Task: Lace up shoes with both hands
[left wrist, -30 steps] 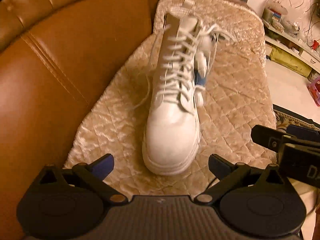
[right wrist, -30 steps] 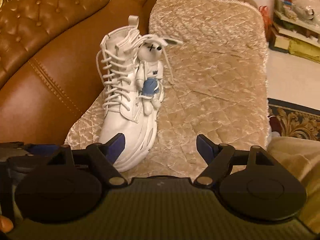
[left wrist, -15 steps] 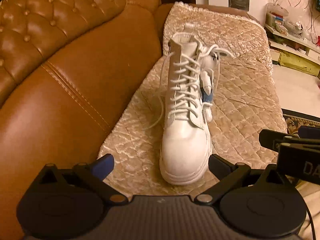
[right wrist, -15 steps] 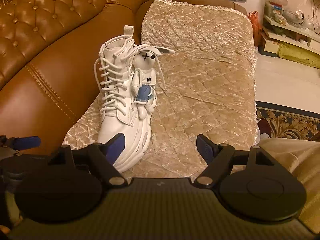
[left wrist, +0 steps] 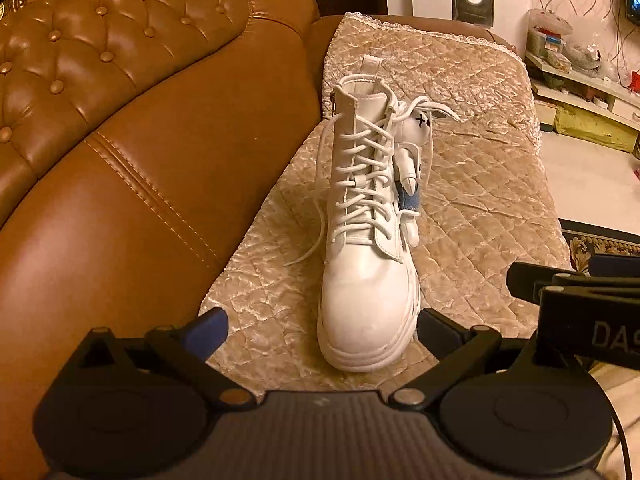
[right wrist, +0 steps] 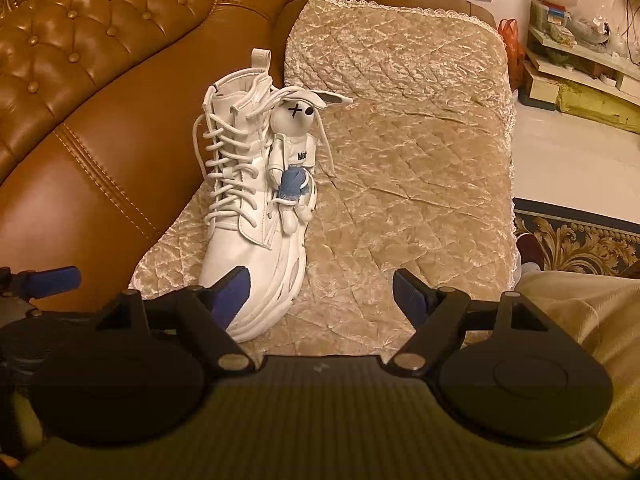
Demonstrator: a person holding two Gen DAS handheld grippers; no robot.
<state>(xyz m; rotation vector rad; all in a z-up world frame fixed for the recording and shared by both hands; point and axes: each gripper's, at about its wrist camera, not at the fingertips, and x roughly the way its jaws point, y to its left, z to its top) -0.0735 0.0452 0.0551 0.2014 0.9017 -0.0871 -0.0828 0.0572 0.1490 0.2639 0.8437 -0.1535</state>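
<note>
Left gripper (left wrist: 320, 328) gapes wide, holding nothing. The white boot (left wrist: 368, 248) stands upright on the quilted cover (left wrist: 480, 208), one loose lace end (left wrist: 316, 216) dangling left. Right gripper (right wrist: 320, 292) is wide open and empty too. That bunny charm (right wrist: 294, 152) probably snags the other lace, hard to tell.

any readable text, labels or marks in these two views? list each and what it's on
"DAS", cut off by the frame edge: on the black body of the right claw, seen from the left wrist view.
"Mar", the rest hidden: on the chest of the rabbit toy hanging on the white boot.
"X" mark: one eye of the rabbit toy.
Shelf items in the background: too small and blurred to read.
</note>
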